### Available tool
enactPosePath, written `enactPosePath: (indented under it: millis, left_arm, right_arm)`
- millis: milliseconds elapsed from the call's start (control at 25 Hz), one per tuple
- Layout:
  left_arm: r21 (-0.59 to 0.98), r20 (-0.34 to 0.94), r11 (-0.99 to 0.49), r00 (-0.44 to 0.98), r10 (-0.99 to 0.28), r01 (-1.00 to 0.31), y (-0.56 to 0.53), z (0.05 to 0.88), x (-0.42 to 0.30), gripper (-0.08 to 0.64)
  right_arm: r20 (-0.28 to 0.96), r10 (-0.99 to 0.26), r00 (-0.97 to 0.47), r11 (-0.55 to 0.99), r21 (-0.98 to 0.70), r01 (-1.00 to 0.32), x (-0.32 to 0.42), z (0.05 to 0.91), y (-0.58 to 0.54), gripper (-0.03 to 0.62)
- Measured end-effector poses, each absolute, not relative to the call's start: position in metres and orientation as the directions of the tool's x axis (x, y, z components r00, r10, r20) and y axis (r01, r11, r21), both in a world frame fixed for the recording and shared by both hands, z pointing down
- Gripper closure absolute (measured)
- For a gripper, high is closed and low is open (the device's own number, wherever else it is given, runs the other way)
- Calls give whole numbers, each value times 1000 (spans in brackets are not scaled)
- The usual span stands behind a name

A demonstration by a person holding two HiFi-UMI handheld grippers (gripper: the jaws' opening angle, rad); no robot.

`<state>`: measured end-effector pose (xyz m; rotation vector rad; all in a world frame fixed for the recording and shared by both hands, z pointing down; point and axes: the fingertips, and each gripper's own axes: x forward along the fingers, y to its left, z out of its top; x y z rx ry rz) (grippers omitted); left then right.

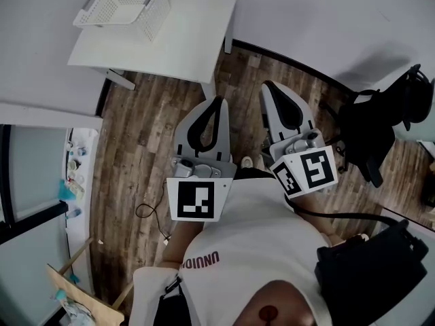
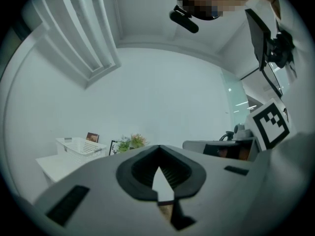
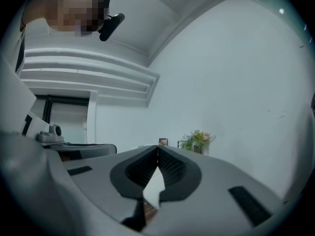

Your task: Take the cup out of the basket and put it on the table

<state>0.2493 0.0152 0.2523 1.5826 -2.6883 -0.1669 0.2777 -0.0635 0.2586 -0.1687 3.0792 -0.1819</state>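
Note:
A white slatted basket (image 1: 122, 4) stands on the white table (image 1: 178, 49) at the far upper left; no cup shows in it from here. Both grippers are held close to the person's body, over the wooden floor and well short of the table. My left gripper (image 1: 217, 100) is shut with its tips together and holds nothing. So is my right gripper (image 1: 268, 85), beside it. In the left gripper view the shut gripper (image 2: 158, 148) points toward the room, with the basket (image 2: 80, 145) small at the far left. The right gripper (image 3: 157, 148) faces a white wall.
A black office chair (image 1: 381, 129) stands at the right and a black bag (image 1: 370, 272) hangs by the person's side. A cable (image 1: 147, 213) lies on the floor. A small plant (image 2: 132, 141) and a picture frame (image 2: 92, 137) stand behind the basket. A low shelf (image 1: 72, 175) lines the left.

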Motion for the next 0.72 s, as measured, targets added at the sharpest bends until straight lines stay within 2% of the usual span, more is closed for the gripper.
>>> enactPosePath:
  millis: [440,640,720]
  left_arm:
    - [130,-28,641,-649,-760,-756,77,268,205,548]
    - [148,-29,723,-733,-679,-675,101,273,181,548]
    - [155,-32,750,-762,-646,-643,108,274,171,548]
  right_arm:
    - [-47,48,-998,992,-113,53,220,266,-13,574]
    - [-46,143,-989,990,-11,143,190,265,12,574]
    - [-46,188,-981,982,-21,189,175,266,19,574]
